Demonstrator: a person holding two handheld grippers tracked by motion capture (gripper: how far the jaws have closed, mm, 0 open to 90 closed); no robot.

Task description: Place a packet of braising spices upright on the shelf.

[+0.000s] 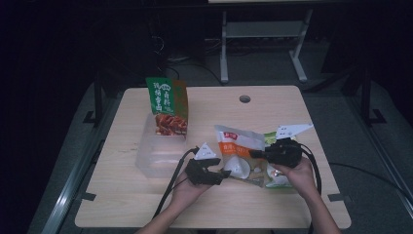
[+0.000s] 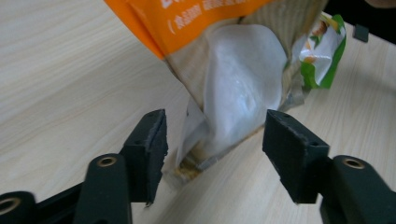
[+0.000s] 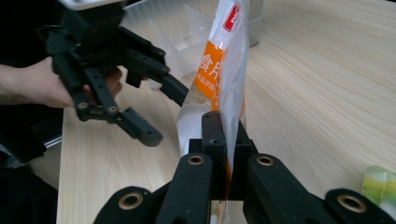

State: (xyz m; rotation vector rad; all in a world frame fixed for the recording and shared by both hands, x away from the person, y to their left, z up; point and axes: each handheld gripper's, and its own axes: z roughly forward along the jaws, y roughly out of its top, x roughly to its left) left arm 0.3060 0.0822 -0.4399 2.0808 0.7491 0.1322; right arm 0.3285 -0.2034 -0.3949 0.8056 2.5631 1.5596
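An orange and white snack bag (image 1: 238,146) stands up off the wooden table (image 1: 272,105) at centre right. My right gripper (image 1: 254,154) is shut on its edge; in the right gripper view the jaws (image 3: 224,135) pinch the bag's (image 3: 224,70) thin side. My left gripper (image 1: 225,173) stands open at the bag's lower left. In the left gripper view the bag's bottom corner (image 2: 243,79) lies between the pads (image 2: 212,135) with gaps on both sides. The right gripper view also has the left gripper (image 3: 166,116), open beside the bag.
A clear plastic container (image 1: 151,156) sits at the table's left, with a green and red snack bag (image 1: 168,105) standing at its far end. A green packet (image 1: 272,138) lies behind the held bag. A round hole (image 1: 245,99) marks the table's far edge.
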